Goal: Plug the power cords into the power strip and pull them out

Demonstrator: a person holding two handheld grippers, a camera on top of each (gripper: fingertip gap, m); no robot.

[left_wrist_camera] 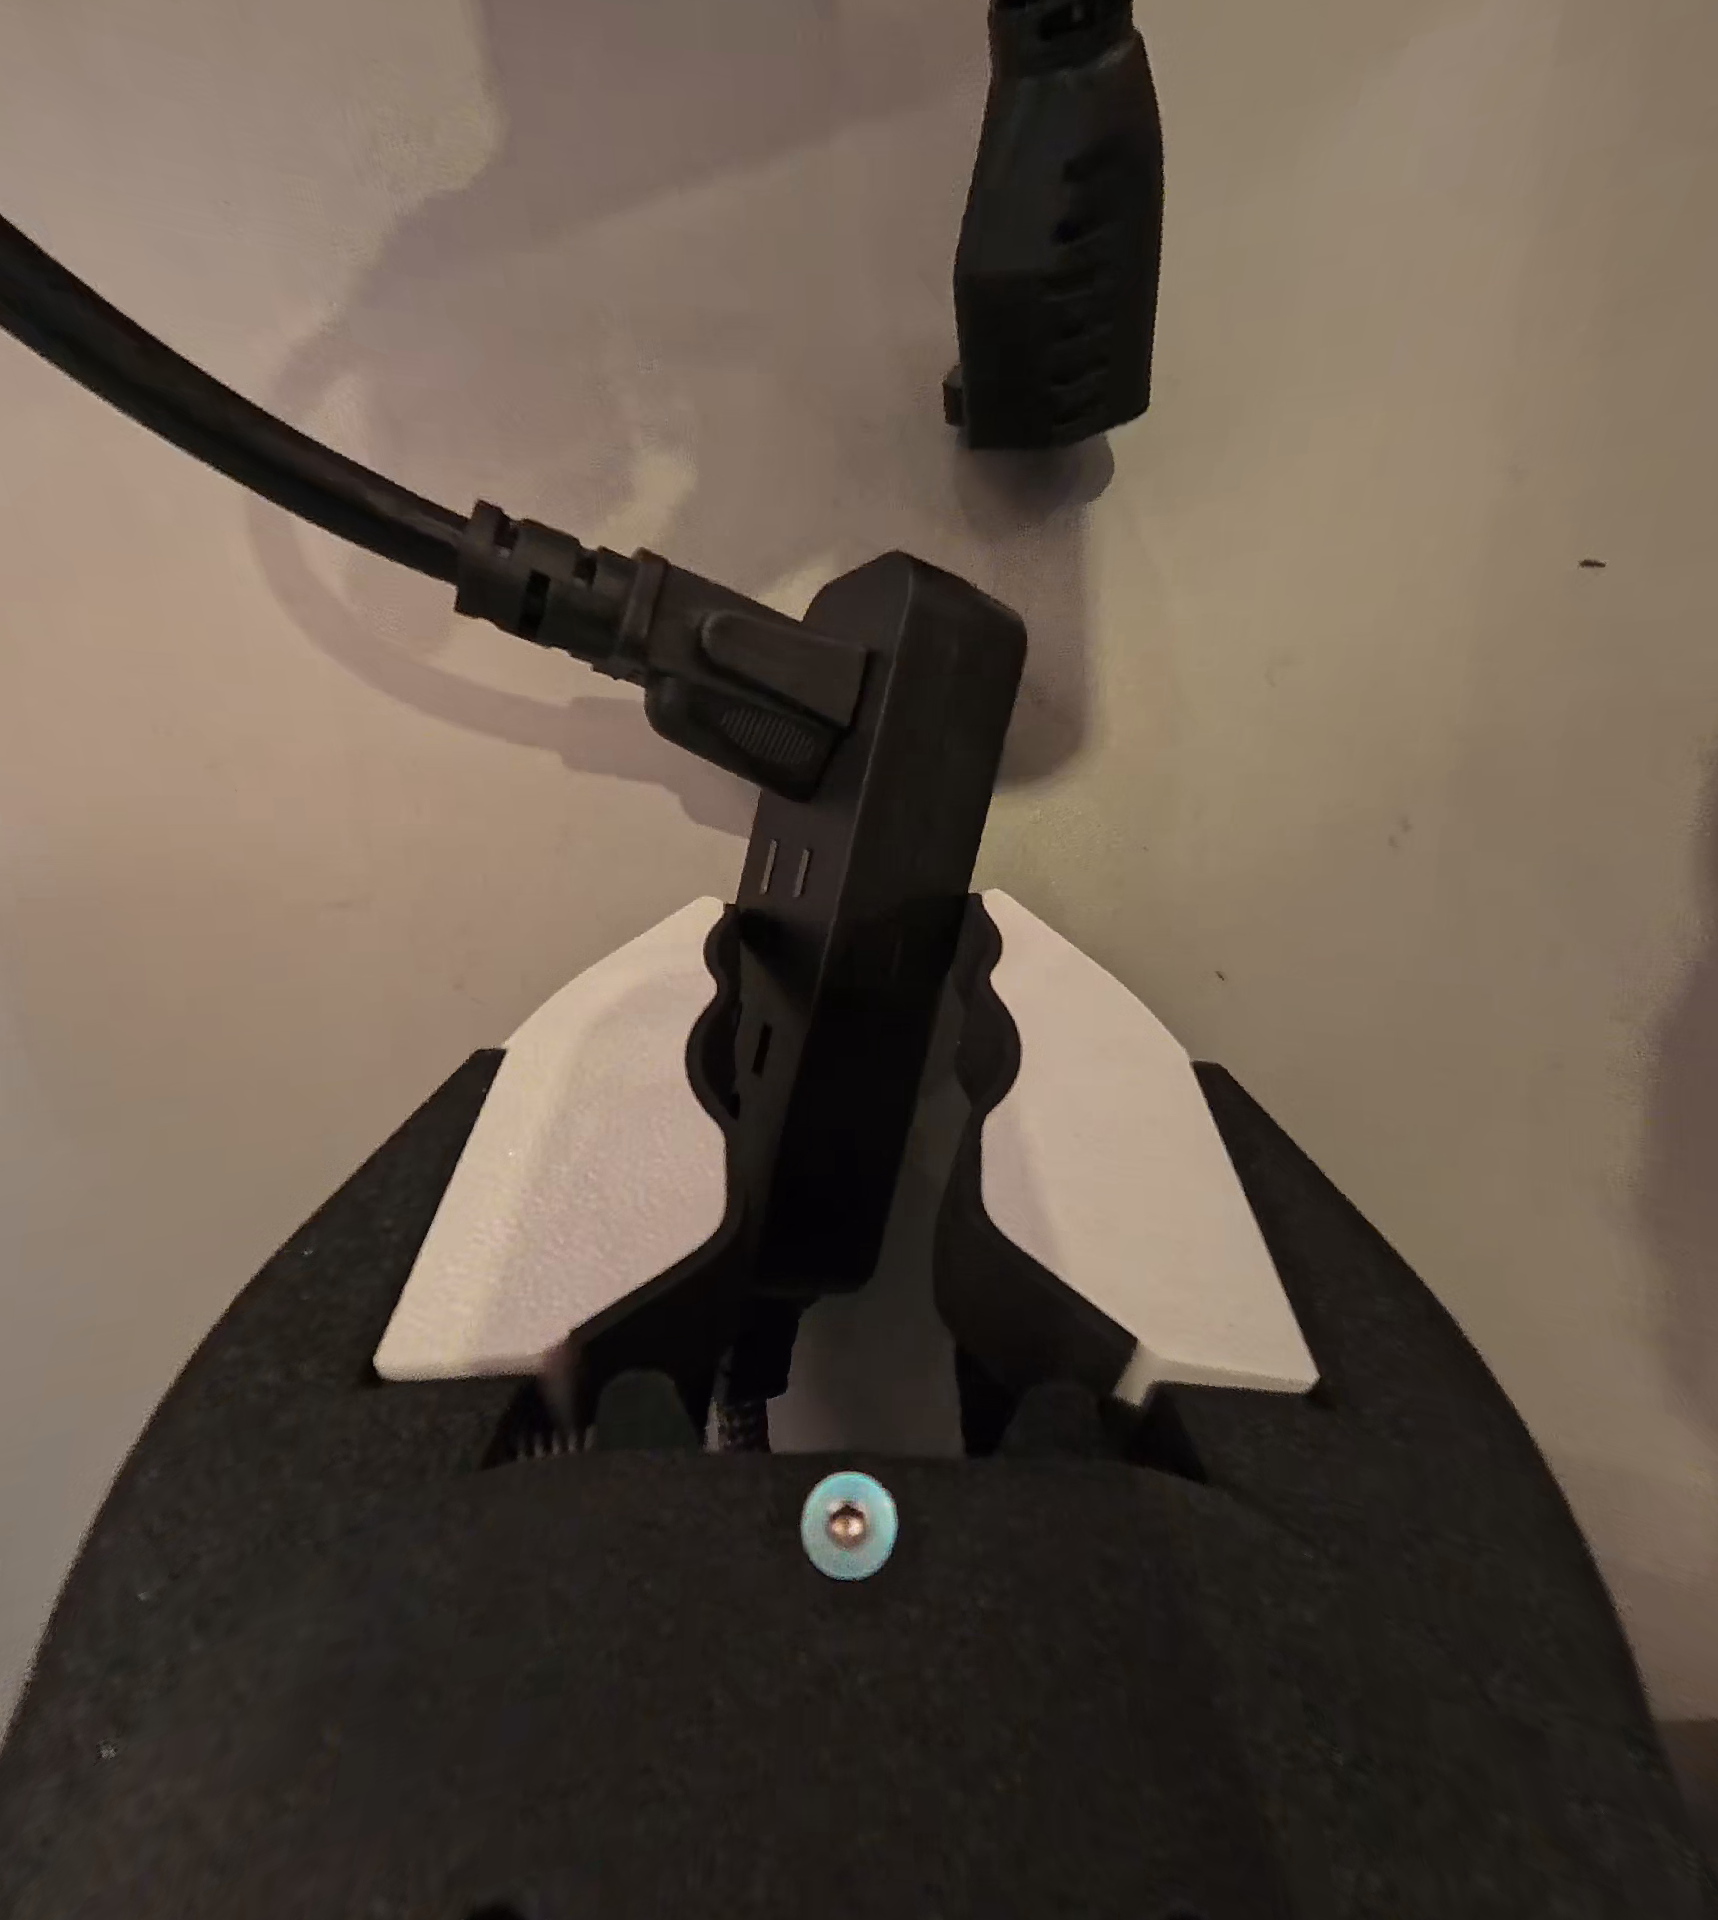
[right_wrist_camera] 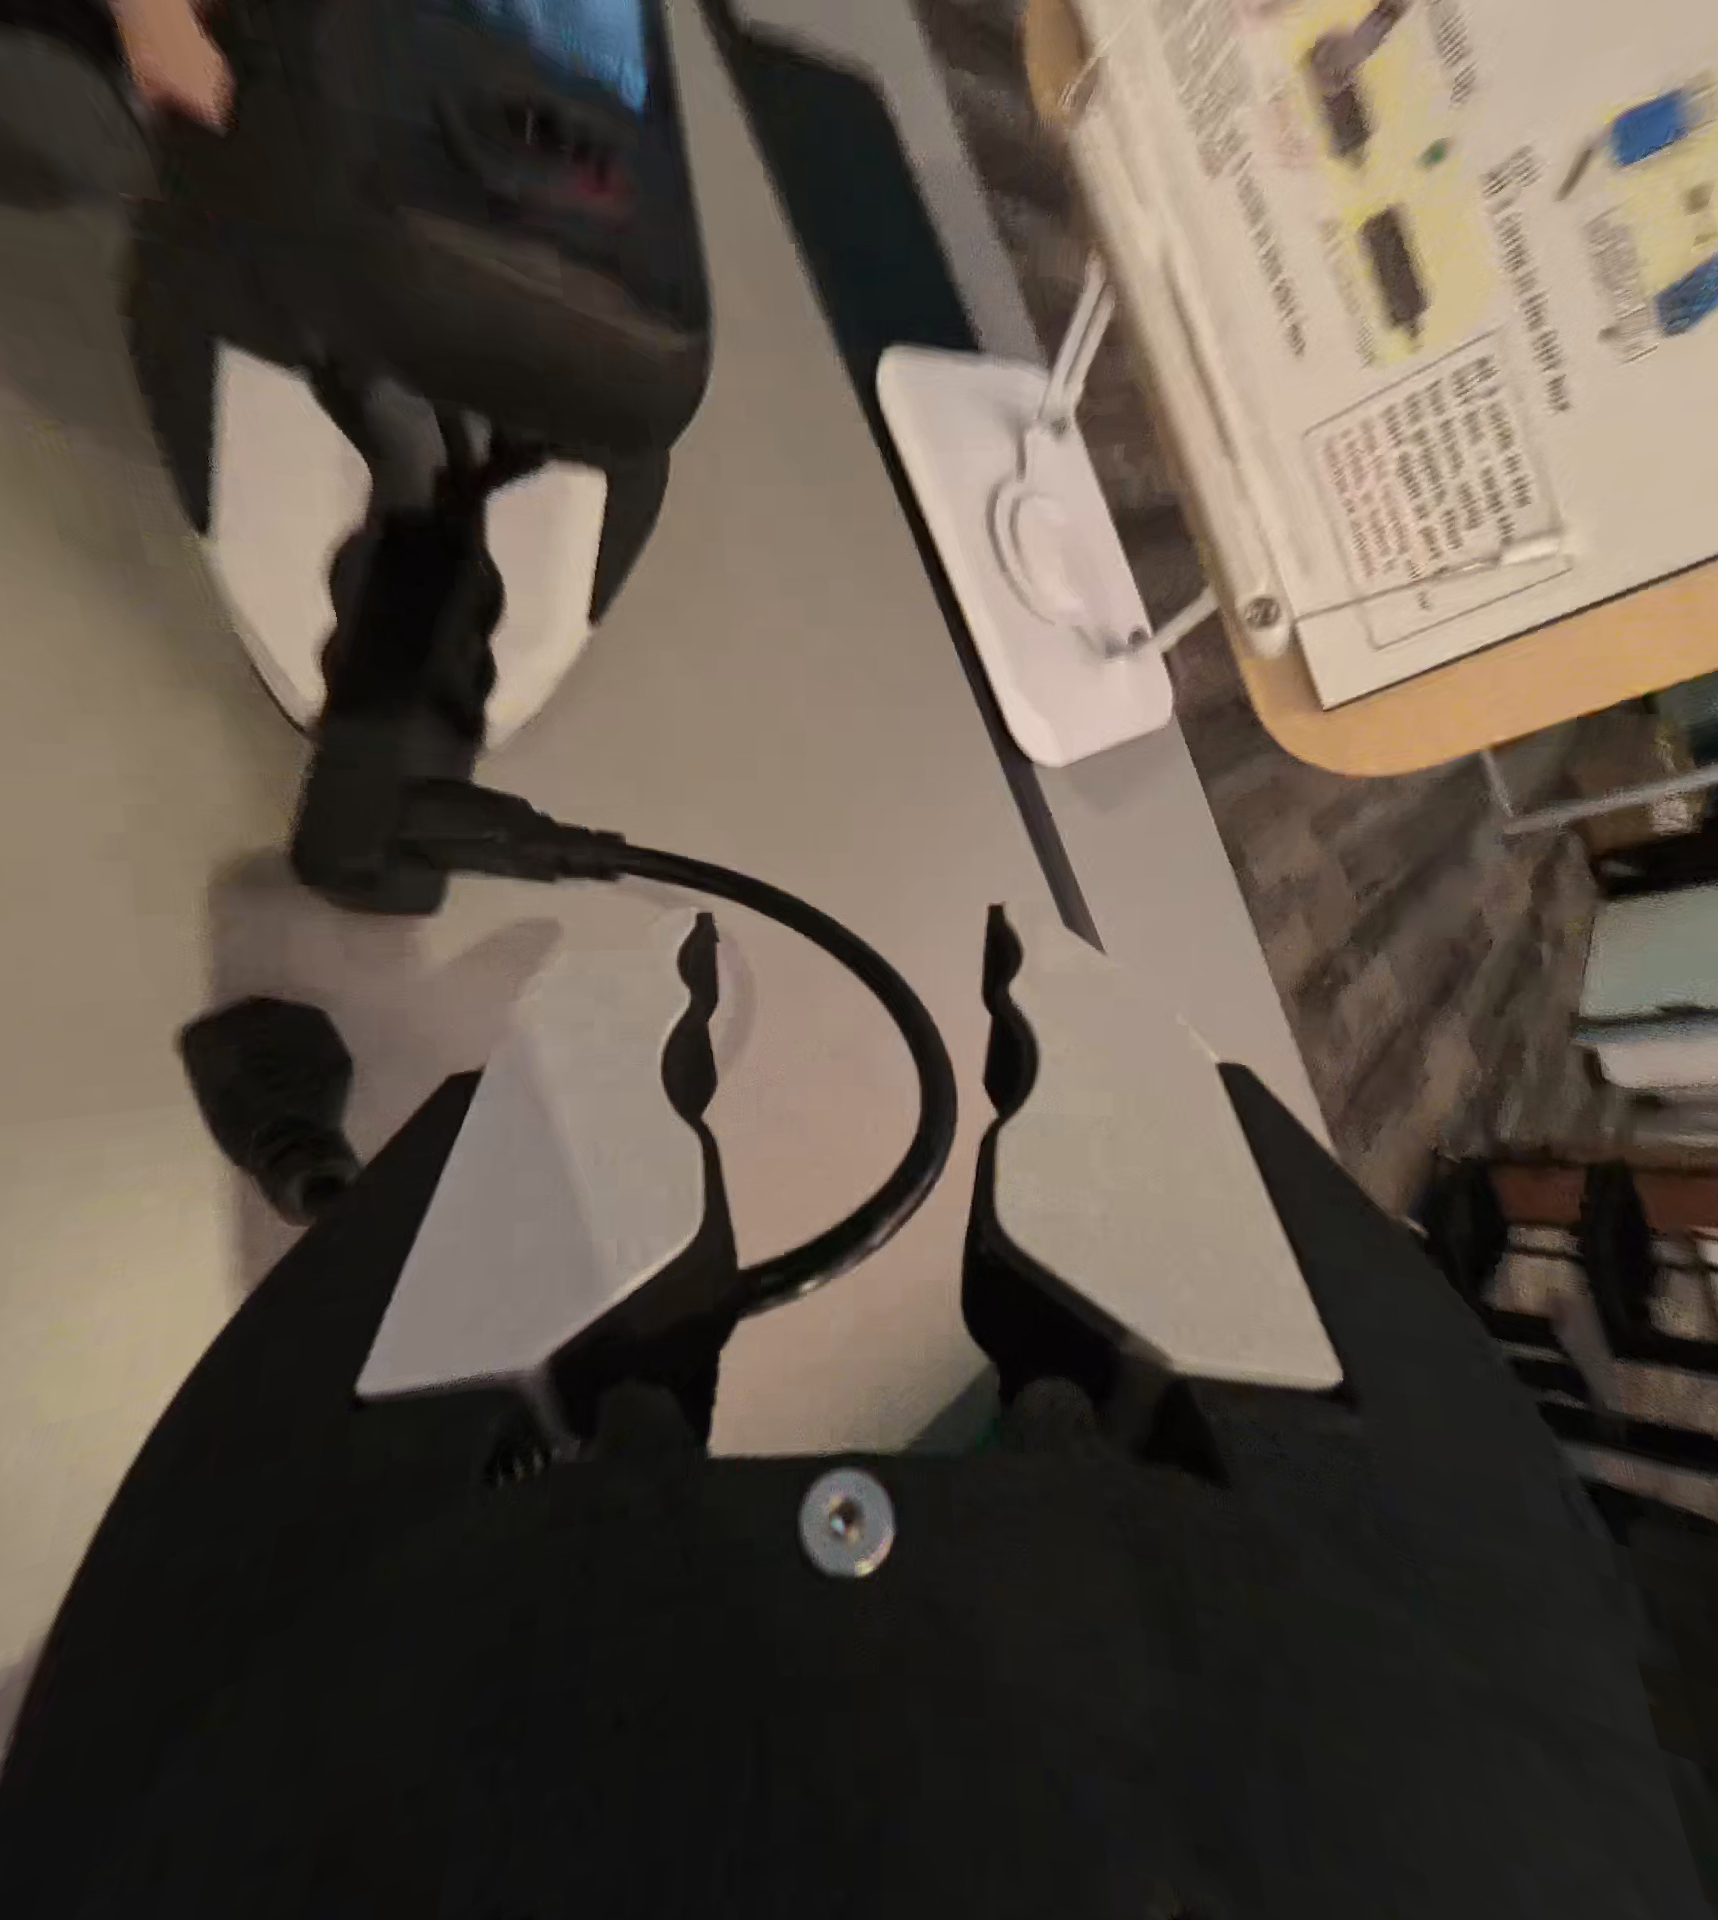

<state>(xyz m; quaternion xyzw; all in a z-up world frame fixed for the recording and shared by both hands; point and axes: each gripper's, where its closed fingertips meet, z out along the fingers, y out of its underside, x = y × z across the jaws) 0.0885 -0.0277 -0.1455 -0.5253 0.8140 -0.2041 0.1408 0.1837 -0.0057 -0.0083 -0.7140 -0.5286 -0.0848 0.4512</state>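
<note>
My left gripper (left_wrist_camera: 850,925) is shut on a black power strip (left_wrist_camera: 886,790) and holds it on edge over the white table. A black plug (left_wrist_camera: 730,686) with a thick cord (left_wrist_camera: 159,384) sits in the strip's far socket on its left face. A second black plug (left_wrist_camera: 1057,260) lies loose on the table at the far right. In the right wrist view my right gripper (right_wrist_camera: 850,925) is open and empty, over a loop of the cord (right_wrist_camera: 876,997). The left gripper with the strip (right_wrist_camera: 367,821) shows at upper left, the loose plug (right_wrist_camera: 268,1081) at left.
A white wall plate with a white cable (right_wrist_camera: 1031,540) lies by the table's right edge (right_wrist_camera: 1146,935). Beyond it are a wooden board with a printed sheet (right_wrist_camera: 1406,312), shelves with books (right_wrist_camera: 1665,1039) and a patterned floor. A person's hand (right_wrist_camera: 180,73) holds the left gripper. My right fingertips sit around 15 centimetres from my left ones. The left tips stand about 10 centimetres off the loose plug (right_wrist_camera: 268,1081).
</note>
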